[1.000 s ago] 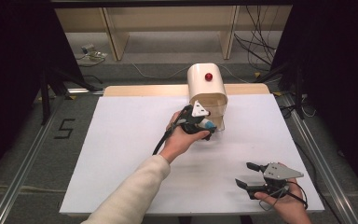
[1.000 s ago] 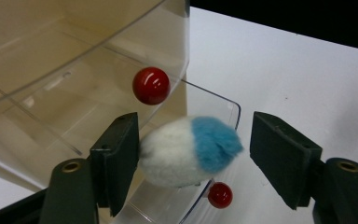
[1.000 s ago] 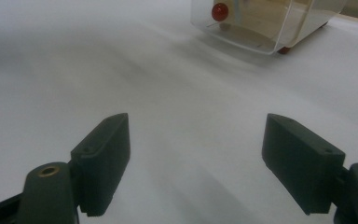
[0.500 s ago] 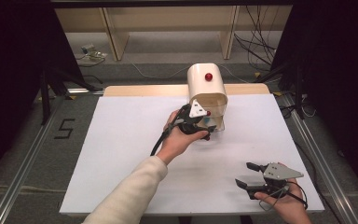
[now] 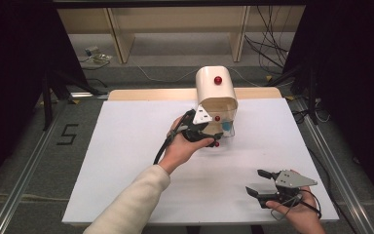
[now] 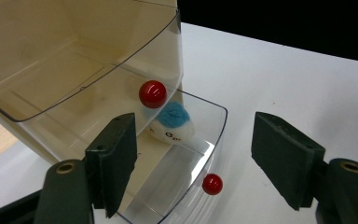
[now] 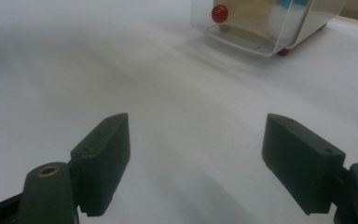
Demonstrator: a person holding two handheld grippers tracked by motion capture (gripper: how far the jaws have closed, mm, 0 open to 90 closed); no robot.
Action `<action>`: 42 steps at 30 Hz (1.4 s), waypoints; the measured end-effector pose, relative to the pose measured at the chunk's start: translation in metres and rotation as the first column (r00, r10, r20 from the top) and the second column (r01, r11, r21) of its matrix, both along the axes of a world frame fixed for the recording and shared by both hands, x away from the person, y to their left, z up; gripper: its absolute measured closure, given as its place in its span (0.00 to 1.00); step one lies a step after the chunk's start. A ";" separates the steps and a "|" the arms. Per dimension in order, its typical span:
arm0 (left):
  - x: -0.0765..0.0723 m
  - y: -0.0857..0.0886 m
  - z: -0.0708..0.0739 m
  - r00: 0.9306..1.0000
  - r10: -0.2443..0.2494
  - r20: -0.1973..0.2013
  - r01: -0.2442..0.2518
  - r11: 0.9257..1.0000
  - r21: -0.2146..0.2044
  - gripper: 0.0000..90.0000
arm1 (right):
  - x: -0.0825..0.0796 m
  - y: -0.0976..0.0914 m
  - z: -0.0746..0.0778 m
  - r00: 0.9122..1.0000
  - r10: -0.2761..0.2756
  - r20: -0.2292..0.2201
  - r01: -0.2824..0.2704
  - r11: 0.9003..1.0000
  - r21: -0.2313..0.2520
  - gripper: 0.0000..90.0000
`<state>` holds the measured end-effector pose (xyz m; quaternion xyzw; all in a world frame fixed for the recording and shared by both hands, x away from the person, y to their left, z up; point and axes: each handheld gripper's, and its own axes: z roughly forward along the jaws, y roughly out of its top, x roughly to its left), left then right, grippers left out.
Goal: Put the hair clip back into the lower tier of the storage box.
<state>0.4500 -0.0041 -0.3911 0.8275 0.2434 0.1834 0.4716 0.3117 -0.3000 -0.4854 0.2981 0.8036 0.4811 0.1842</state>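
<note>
Now your left gripper [image 6: 193, 161] sits at the mouth of the cream bread-bin-style box [image 5: 215, 90], jaws apart and lately widening, with nothing pressed between the pads. Between them lies the clear lower drawer [image 6: 186, 186], pulled out toward you; its small red knob [image 6: 212, 184] sits free in the gap, touched by neither pad. Judged from that, the drawer pull is done and the knob released.

Further in, a white-and-blue soft toy [image 6: 172, 125] rests on the clear floor inside the box, just behind a second red knob [image 6: 153, 94] on the raised clear flap [image 6: 88, 84]. The toy is not yet picked up; taking it out looks like what is left, though whether it is to come out or stay I cannot tell.

The box stands at the middle of the table's [image 5: 126, 161] far edge, front facing you.

Your right gripper [image 5: 263, 187] rests near the near right corner, well apart from the box, jaws wide and empty over bare white tabletop; its own view shows the box front far off.
</note>
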 end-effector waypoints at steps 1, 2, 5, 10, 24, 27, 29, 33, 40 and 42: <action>0.000 0.000 0.000 1.000 0.000 0.002 0.000 1.000 0.000 0.35 | 0.000 0.000 0.000 1.000 0.000 0.000 0.000 1.000 0.000 0.27; -0.001 0.001 0.000 1.000 -0.001 -0.001 0.001 1.000 0.000 0.35 | 0.000 0.000 0.000 1.000 0.000 0.000 0.000 1.000 0.000 0.27; -0.001 0.001 0.000 1.000 -0.002 0.001 0.002 1.000 0.003 0.35 | 0.000 0.000 0.000 1.000 0.000 0.001 0.000 1.000 0.000 0.27; -0.004 0.003 0.000 1.000 -0.008 -0.003 0.008 1.000 0.004 0.35 | 0.000 0.000 0.000 1.000 -0.002 0.002 0.002 1.000 0.003 0.27; -0.011 0.014 0.001 1.000 -0.016 -0.007 0.016 1.000 -0.011 0.35 | 0.000 0.000 0.000 1.000 -0.004 0.003 0.004 1.000 0.005 0.27; -0.013 0.019 0.001 1.000 -0.019 -0.012 0.019 1.000 -0.013 0.35 | 0.000 0.000 0.000 1.000 -0.005 0.003 0.005 1.000 0.004 0.27; -0.015 0.022 0.001 1.000 -0.015 -0.013 0.014 1.000 -0.020 0.35 | 0.000 0.000 0.000 1.000 -0.004 0.003 0.004 1.000 0.005 0.27; -0.018 0.029 0.002 1.000 -0.011 -0.007 0.011 1.000 -0.021 0.35 | 0.000 0.001 0.000 1.000 -0.004 0.003 0.004 1.000 0.010 0.27; -0.022 0.040 0.000 1.000 -0.001 -0.011 0.001 1.000 -0.026 0.35 | 0.000 0.000 0.000 1.000 -0.006 0.005 0.006 1.000 0.007 0.27; -0.023 0.043 0.000 1.000 -0.002 -0.015 0.001 1.000 -0.023 0.35 | 0.000 0.000 0.000 1.000 -0.003 0.010 0.003 1.000 0.008 0.27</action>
